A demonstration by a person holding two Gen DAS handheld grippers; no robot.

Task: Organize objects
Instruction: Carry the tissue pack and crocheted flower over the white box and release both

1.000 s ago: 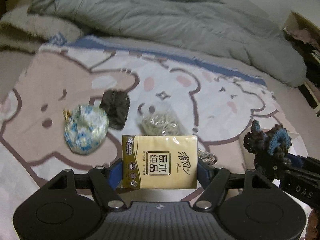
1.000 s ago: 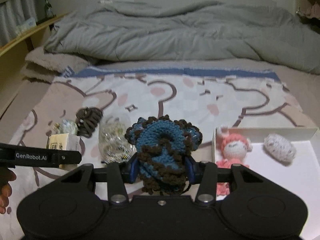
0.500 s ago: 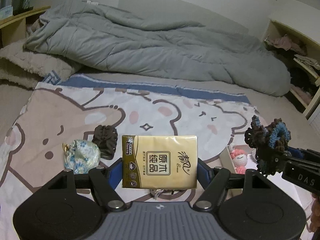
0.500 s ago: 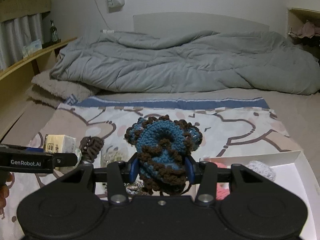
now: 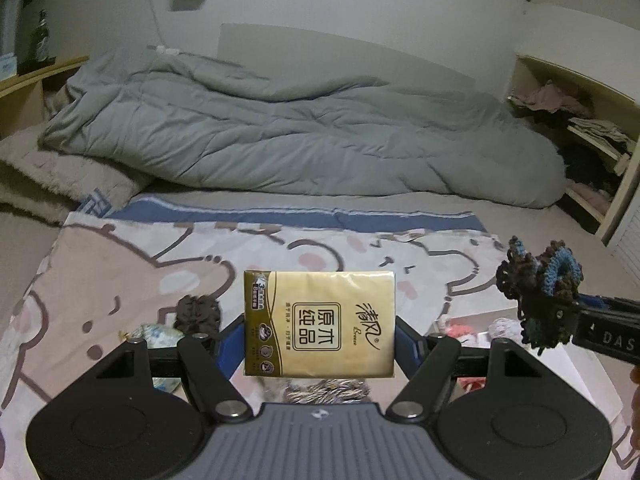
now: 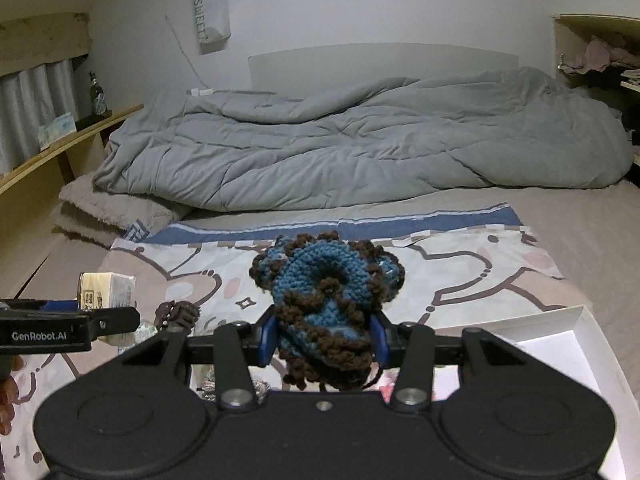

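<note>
My left gripper [image 5: 320, 340] is shut on a gold tissue pack [image 5: 319, 323] and holds it above the bed; the pack also shows in the right wrist view [image 6: 106, 289]. My right gripper [image 6: 323, 338] is shut on a blue and brown crocheted scrunchie [image 6: 325, 292], which also shows at the right in the left wrist view [image 5: 538, 292]. A white box [image 6: 560, 344] lies low on the right with a pink doll [image 5: 460, 330] and a white knitted ball [image 5: 502, 326] in it. A dark brown scrunchie [image 5: 197, 312] and a blue patterned pouch [image 5: 158, 332] lie on the cartoon bear sheet [image 5: 120, 280].
A grey duvet [image 5: 300, 140] is heaped across the back of the bed. A beige blanket [image 5: 48, 176] lies at the back left. A wooden shelf [image 6: 60, 148] runs along the left, and shelves with clothes [image 5: 580, 128] stand on the right.
Both grippers have risen and tilted up with their objects still held. The bed items have dropped low in view, and the wall and headboard have come into view.
</note>
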